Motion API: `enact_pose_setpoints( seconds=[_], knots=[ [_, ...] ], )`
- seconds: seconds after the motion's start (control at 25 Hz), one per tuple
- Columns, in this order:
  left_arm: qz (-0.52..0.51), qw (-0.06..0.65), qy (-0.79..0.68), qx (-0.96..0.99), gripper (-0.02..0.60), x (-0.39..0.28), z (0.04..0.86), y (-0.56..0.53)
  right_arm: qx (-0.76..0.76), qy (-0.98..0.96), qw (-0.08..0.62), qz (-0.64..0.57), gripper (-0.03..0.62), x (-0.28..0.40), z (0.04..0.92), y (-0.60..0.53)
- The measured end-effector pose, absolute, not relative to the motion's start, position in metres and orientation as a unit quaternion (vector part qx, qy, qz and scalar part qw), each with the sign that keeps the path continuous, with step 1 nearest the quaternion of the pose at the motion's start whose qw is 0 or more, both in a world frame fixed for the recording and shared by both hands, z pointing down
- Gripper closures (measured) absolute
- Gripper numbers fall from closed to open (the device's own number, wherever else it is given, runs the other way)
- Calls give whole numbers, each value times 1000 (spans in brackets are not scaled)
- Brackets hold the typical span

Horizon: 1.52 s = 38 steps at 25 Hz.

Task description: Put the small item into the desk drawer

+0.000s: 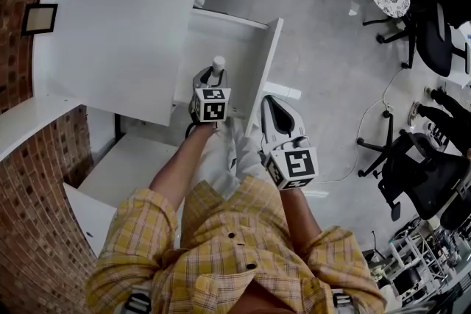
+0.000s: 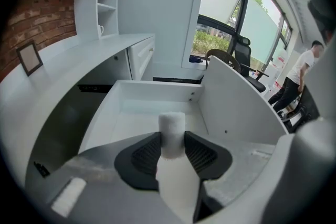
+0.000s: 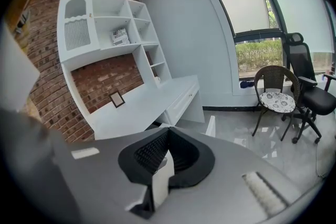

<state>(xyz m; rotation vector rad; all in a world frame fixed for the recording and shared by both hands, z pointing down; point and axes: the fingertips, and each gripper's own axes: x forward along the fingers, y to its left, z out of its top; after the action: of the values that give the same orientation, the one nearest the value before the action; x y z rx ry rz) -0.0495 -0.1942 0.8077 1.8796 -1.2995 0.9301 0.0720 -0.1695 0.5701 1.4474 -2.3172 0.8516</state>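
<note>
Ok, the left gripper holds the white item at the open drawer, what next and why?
Probably lower the left gripper a little into the drawer before releasing. Its jaws clamp the small white item above the drawer floor, so opening now would likely drop it rather than place it.

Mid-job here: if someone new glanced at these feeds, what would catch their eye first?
First, the small white cylinder pinched in the left tongs, poised above the open white drawer pulled out from under the desk. Next, the right tongs, shut and empty, near the front end of the drawer's right wall. The red brick wall at the left stands out against the white furniture.
</note>
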Motion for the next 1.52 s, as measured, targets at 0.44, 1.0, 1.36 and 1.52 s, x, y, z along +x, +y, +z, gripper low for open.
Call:
enact_pose_setpoints(
  seconds=[0.44,1.0,1.36,1.52],
  knots=[
    [385,362,-483,698,425,-47,852,-188,502,-797,155,299,595,76,584,-163],
    [413,382,-470,680,423,-44,887,-185,511,-787,162,306,595,83,595,-158],
    [418,391,-463,677,413,-40,892,-190,516,-781,164,309,595,93,599,-161],
    [415,396,-460,678,376,-40,893,-189,518,-781,163,308,595,95,597,-162]
  ],
)
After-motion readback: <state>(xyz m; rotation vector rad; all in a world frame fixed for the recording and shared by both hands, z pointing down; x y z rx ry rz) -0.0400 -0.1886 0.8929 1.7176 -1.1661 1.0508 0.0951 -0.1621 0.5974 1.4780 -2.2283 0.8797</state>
